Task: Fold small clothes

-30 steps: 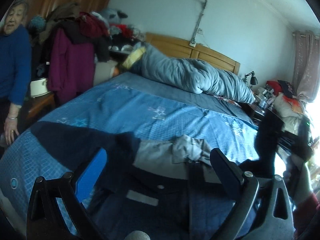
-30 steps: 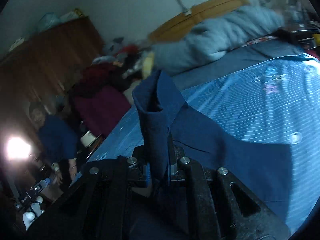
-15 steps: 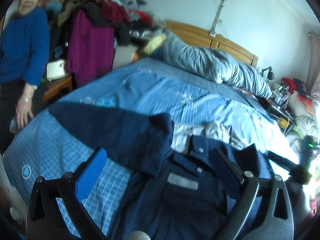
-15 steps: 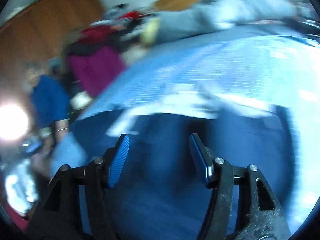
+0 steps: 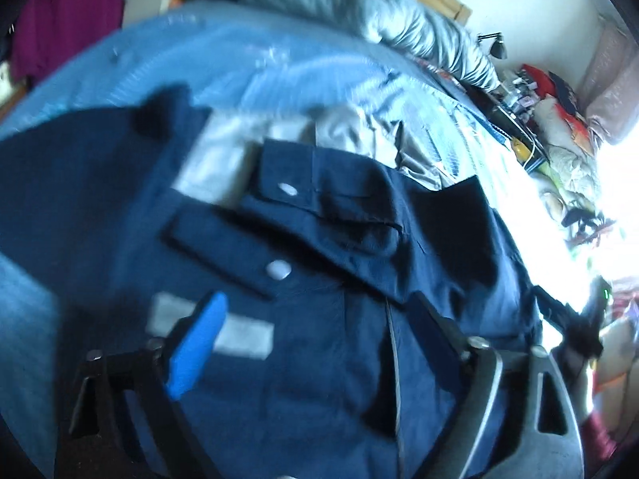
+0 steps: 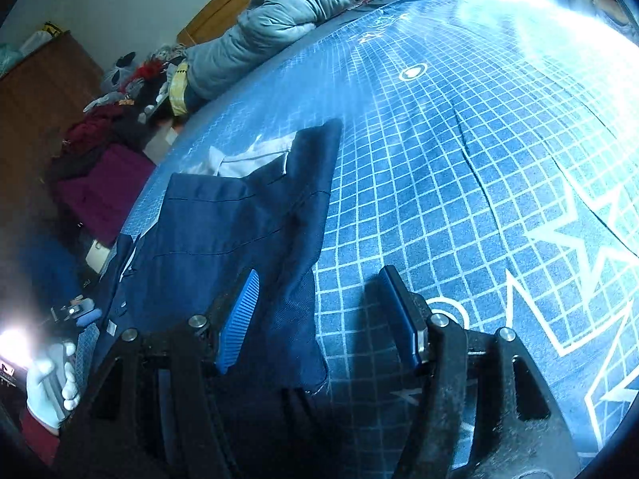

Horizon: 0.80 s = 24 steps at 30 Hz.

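A dark navy garment [image 5: 327, 263] with white buttons and a grey lining lies spread on the blue checked bedspread [image 6: 459, 167]. My left gripper [image 5: 315, 323] hovers open just above its button placket, nothing between the fingers. In the right wrist view the same navy garment [image 6: 239, 223] lies flat, a sleeve folded over its body. My right gripper [image 6: 323, 311] stands open over its right edge, the left finger above cloth and the right finger above bare bedspread. The other gripper shows at the right of the left wrist view as a dark shape.
A grey duvet [image 6: 271, 32] is heaped at the wooden headboard [image 6: 223, 12]. Piled clothes [image 6: 108, 167] and a wardrobe stand beside the bed. A cluttered nightstand [image 5: 519, 99] with a lamp sits past the far side. A white-gloved hand [image 6: 52, 383] shows low left.
My right gripper let go of the navy sleeve, opened, and now sits low over the flat garment. My left gripper moved forward and down over the garment; the person left its view.
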Available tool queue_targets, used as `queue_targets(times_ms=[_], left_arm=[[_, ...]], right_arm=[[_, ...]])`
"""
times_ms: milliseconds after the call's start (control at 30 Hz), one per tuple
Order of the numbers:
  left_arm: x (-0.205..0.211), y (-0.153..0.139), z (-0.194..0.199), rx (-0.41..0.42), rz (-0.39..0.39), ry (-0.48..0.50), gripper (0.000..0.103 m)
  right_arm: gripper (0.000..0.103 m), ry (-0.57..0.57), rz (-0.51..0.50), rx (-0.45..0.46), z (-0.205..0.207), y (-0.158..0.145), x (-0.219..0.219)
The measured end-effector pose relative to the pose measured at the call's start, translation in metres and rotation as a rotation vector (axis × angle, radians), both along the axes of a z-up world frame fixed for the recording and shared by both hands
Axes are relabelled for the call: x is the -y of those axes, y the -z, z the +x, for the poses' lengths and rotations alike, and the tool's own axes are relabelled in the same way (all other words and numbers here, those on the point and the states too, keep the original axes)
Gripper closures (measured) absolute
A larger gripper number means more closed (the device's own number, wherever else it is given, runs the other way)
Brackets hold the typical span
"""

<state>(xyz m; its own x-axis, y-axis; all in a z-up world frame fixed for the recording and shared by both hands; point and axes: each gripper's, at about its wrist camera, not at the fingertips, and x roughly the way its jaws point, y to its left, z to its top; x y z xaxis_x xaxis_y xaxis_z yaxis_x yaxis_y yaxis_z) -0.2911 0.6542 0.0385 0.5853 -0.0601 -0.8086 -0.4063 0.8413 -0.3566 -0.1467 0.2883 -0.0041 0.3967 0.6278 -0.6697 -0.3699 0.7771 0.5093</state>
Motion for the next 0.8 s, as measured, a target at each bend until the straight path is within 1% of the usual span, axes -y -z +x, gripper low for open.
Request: queue_targets(times_ms=[67, 100, 133, 167, 200, 233, 267, 300, 433, 500, 567, 633, 667, 700, 733, 767, 800], left_arm=[[0.002, 0.007, 0.015, 0.001, -0.026, -0.007, 0.033], [0.001, 0.010, 0.020, 0.004, -0.039, -0.016, 0.038], [-0.002, 0.015, 0.024, 0.004, -0.064, -0.027, 0.046], [-0.005, 0.021, 0.027, -0.002, -0.092, -0.045, 0.056], [-0.008, 0.028, 0.029, -0.011, -0.121, -0.061, 0.062], [-0.008, 0.033, 0.037, -0.023, -0.141, -0.076, 0.074], [-0.011, 0.038, 0.041, -0.036, -0.152, -0.090, 0.078], [-0.011, 0.042, 0.042, -0.038, -0.151, -0.104, 0.080], [-0.015, 0.041, 0.049, -0.024, -0.147, -0.146, 0.081], [-0.017, 0.042, 0.050, -0.019, -0.136, -0.171, 0.081], [-0.020, 0.045, 0.053, -0.013, -0.139, -0.194, 0.081], [-0.025, 0.047, 0.056, -0.004, -0.152, -0.222, 0.082], [-0.026, 0.049, 0.058, -0.002, -0.153, -0.232, 0.084], [-0.027, 0.050, 0.060, 0.004, -0.145, -0.238, 0.087], [-0.029, 0.051, 0.060, 0.010, -0.137, -0.239, 0.091], [-0.030, 0.051, 0.060, 0.024, -0.134, -0.237, 0.092], [-0.031, 0.050, 0.059, 0.037, -0.126, -0.240, 0.092]], right_arm=[[0.041, -0.004, 0.026, -0.007, 0.002, 0.003, 0.002], [0.041, -0.005, 0.038, -0.011, 0.013, 0.003, 0.015], [0.041, -0.005, 0.045, -0.010, 0.015, 0.001, 0.023], [0.041, -0.006, 0.047, -0.006, 0.014, 0.001, 0.025], [0.041, -0.007, 0.049, -0.002, 0.014, 0.001, 0.026], [0.040, -0.009, 0.052, -0.001, 0.017, -0.001, 0.026], [0.040, -0.010, 0.057, 0.000, 0.017, -0.002, 0.027], [0.040, -0.010, 0.064, -0.001, 0.017, -0.002, 0.029], [0.040, -0.022, 0.093, 0.002, 0.011, -0.008, 0.037], [0.040, -0.046, 0.080, 0.014, 0.011, -0.010, 0.032], [0.044, -0.064, 0.054, 0.011, 0.013, -0.009, 0.026], [0.053, -0.079, 0.033, -0.001, 0.016, -0.007, 0.020], [0.057, -0.085, 0.024, -0.010, 0.018, -0.005, 0.018], [0.069, -0.083, 0.015, -0.015, 0.019, -0.003, 0.017], [0.085, -0.082, 0.010, -0.025, 0.020, -0.001, 0.017], [0.092, -0.083, 0.009, -0.033, 0.021, 0.001, 0.017], [0.092, -0.080, 0.008, -0.031, 0.020, 0.001, 0.017]])
